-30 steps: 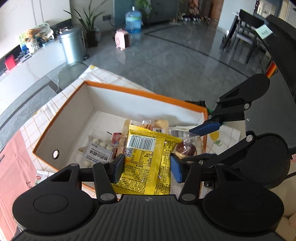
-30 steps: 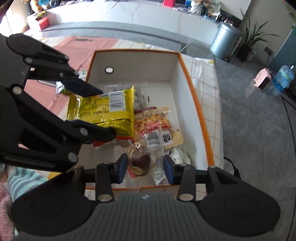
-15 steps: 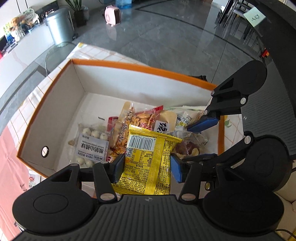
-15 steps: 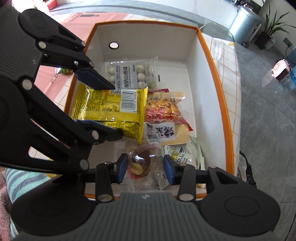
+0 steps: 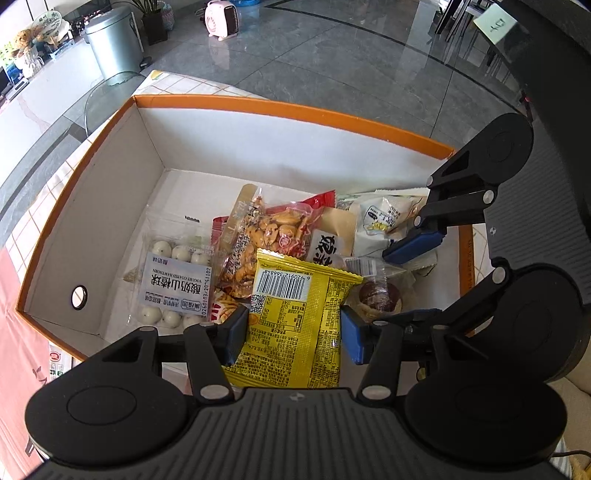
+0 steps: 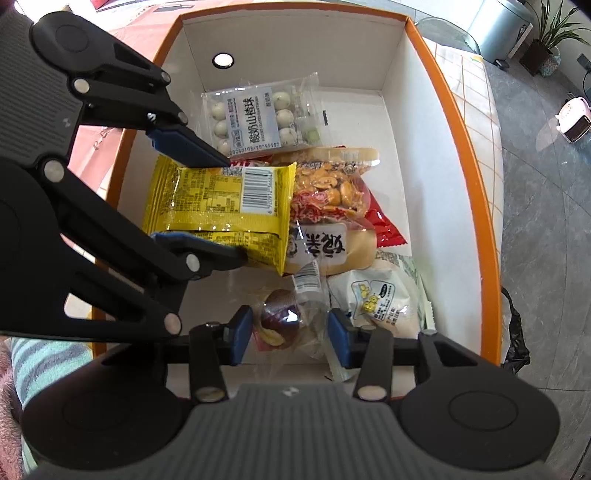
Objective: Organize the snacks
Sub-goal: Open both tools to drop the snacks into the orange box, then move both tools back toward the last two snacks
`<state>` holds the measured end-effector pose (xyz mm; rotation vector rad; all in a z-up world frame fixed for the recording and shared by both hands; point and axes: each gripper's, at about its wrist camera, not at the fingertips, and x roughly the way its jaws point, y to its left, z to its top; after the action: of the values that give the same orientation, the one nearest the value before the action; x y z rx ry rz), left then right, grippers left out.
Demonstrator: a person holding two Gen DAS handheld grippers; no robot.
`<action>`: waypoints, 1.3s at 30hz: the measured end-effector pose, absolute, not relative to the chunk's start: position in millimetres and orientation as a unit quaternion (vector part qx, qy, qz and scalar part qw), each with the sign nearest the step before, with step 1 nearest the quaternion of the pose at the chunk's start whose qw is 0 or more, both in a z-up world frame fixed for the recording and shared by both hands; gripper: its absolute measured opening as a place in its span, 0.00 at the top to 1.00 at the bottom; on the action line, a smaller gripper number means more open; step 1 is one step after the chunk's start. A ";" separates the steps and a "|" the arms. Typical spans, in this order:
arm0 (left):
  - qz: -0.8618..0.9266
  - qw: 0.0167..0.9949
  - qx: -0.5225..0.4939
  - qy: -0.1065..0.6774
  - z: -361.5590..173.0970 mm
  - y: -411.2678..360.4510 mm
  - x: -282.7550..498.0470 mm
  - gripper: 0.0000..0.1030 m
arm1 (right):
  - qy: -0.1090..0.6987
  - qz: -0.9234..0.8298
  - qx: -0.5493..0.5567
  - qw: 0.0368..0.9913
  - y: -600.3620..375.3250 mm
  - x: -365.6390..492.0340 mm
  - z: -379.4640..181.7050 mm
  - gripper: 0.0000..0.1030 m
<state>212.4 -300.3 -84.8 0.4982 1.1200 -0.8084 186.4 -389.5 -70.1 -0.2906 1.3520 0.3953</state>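
Observation:
My left gripper point(image 5: 291, 334) is shut on a yellow snack packet point(image 5: 295, 317) and holds it low over the near part of the orange-rimmed white box point(image 5: 288, 107); the packet also shows in the right wrist view point(image 6: 221, 206). My right gripper point(image 6: 290, 338) is shut on a clear packet with a dark brown sweet point(image 6: 280, 321) inside the box; it also shows in the left wrist view point(image 5: 378, 295). In the box lie a hawthorn-ball bag point(image 6: 258, 114), a red peanut bag point(image 6: 332, 195), a beige bun packet point(image 6: 325, 247) and a white packet point(image 6: 376, 299).
The box rim point(image 6: 465, 147) stands on a checked cloth point(image 5: 184, 83) beside a pink mat point(image 5: 14, 332). A metal bin point(image 5: 112, 44), a pink heater point(image 5: 221, 18) and grey floor lie beyond. The far left of the box floor point(image 5: 207, 184) is bare.
Both grippers have moved forward and down into the box with their packets; the box and its snacks now look larger and closer. Neither grip has changed.

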 end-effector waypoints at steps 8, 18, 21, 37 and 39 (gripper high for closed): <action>-0.357 0.761 0.211 0.499 -74.9 -295.3 207.2 0.26 | 0.619 0.168 -0.137 0.755 -385.9 179.7 -63.9 0.45; -0.337 0.819 0.159 0.437 -23.8 -261.7 173.5 0.22 | 0.587 0.088 -0.120 0.796 -389.0 153.3 -21.5 0.34; -0.304 0.836 0.151 0.431 -7.4 -245.6 168.3 0.22 | 0.563 0.066 -0.098 0.818 -387.6 142.7 -0.3 0.33; -0.200 0.892 0.074 0.399 18.6 -121.1 131.5 0.22 | 0.457 0.071 -0.017 0.886 -292.5 98.8 30.7 0.27; -0.205 0.892 0.071 0.397 15.9 -102.8 129.2 0.22 | 0.444 0.068 0.004 0.893 -280.4 94.6 25.0 0.27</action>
<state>129.2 -102.8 15.9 0.1466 0.8247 -0.4258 94.6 -280.4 25.0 0.0088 0.9212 0.1409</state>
